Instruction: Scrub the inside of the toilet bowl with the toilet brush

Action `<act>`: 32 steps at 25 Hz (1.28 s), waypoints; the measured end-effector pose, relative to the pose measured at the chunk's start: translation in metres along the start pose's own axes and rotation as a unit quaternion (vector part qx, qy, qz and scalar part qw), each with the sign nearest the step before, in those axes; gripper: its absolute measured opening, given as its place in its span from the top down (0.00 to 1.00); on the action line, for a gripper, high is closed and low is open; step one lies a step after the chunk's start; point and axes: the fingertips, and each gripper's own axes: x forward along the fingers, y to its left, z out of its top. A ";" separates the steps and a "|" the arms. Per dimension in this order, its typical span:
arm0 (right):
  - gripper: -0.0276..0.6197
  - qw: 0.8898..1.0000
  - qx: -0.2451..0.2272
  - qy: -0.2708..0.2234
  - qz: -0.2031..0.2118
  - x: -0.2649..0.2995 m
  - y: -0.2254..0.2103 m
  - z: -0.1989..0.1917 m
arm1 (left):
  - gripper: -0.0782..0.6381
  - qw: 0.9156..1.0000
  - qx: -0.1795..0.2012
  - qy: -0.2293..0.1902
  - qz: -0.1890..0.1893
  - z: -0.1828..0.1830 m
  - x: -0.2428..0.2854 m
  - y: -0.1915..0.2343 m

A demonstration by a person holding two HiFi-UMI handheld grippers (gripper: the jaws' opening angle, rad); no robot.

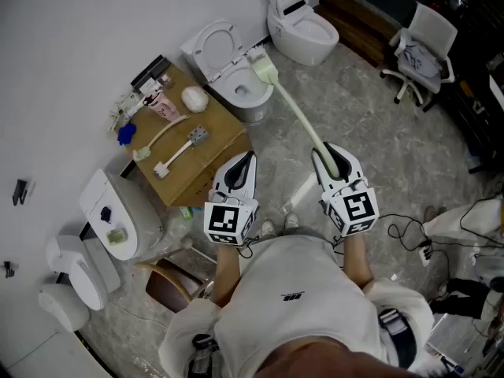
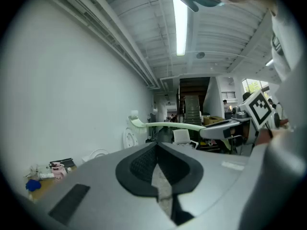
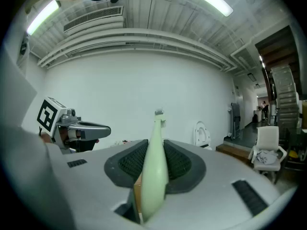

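Grey marbled floor (image 1: 354, 124) is bounded by a white wall, against which two toilets are set. The nearer toilet bowl (image 1: 235, 94) is seen with its lid (image 1: 214, 42) raised, well ahead of both pairs of fingers.

The right gripper (image 1: 326, 154) is clamped on the pale green handle of the toilet brush (image 1: 295, 113). In the right gripper view the handle is pressed between the two dark pads and is seen running straight out beyond the fingertips. From those fingers the handle is stretched forward and to the left, and the brush head (image 1: 264, 69) is held over the far right edge of the bowl's rim. Whether the porcelain is touched cannot be told.

The left gripper (image 1: 246, 162) is held just to the left of the right one and about level with it. Its jaws are drawn together, tip against tip, and nothing is carried between them.

Ahead and to the left of the left fingers a cardboard box (image 1: 216, 144) is stood just beside the bowl. Two small brushes (image 1: 183, 146), a white rounded object (image 1: 194, 98) and a pink cup (image 1: 164, 109) are laid on it.

Beyond the brush head a second toilet (image 1: 303, 31) is placed. A white office chair (image 1: 421, 53) is seen well ahead and to the right of the right fingers.
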 end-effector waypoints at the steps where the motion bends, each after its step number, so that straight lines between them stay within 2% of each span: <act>1: 0.81 1.000 0.004 0.000 -0.002 -0.001 -0.004 -0.002 | 0.88 1.000 0.000 0.001 0.000 0.000 0.002 -0.003; 8: 0.81 1.000 0.012 0.000 0.007 -0.006 -0.033 -0.007 | 0.88 1.000 0.005 0.011 0.013 0.000 0.021 -0.023; 18: 0.81 1.000 0.012 0.007 0.021 0.021 -0.050 -0.010 | 0.88 0.999 -0.004 0.016 0.032 -0.006 0.044 -0.009; 24: 0.81 1.000 0.011 0.010 0.021 0.050 -0.063 -0.012 | 0.88 0.999 -0.005 0.017 0.031 -0.012 0.072 0.009; 32: 0.81 1.000 0.013 0.020 0.019 0.113 -0.083 -0.009 | 0.88 0.999 -0.010 0.024 0.032 -0.015 0.120 0.055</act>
